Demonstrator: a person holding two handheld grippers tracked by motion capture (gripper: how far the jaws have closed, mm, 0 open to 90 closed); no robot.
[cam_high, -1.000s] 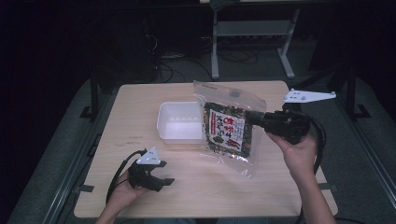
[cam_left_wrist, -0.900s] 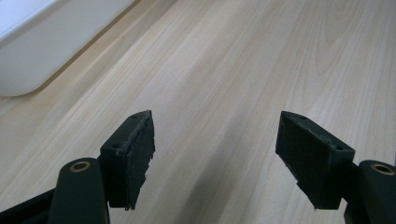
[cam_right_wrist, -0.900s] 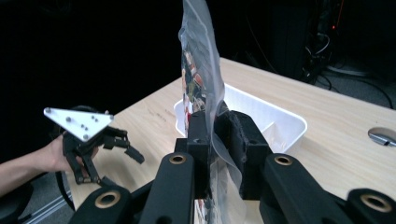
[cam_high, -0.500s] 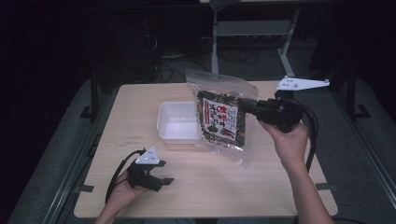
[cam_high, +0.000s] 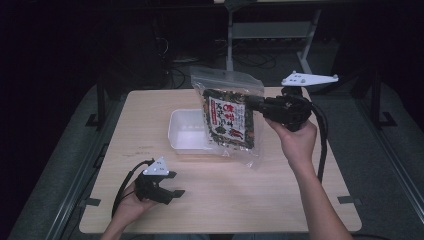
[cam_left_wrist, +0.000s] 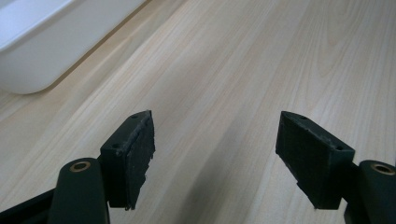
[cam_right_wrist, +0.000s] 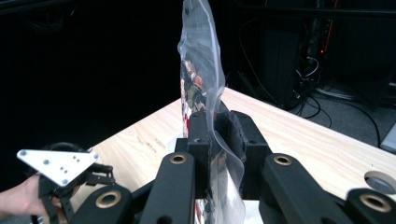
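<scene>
High view: right gripper is gripping the bag by its edge, w/ the tray just beyond. Left gripper is sitting released, nothing btwn its jaws.

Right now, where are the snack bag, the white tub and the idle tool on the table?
Snack bag (cam_high: 229, 122): high view, on its printed label.
White tub (cam_high: 186, 131): high view, on its bare inner floor.
Left gripper (cam_high: 172, 185): high view, midway between its open fingers.
</scene>
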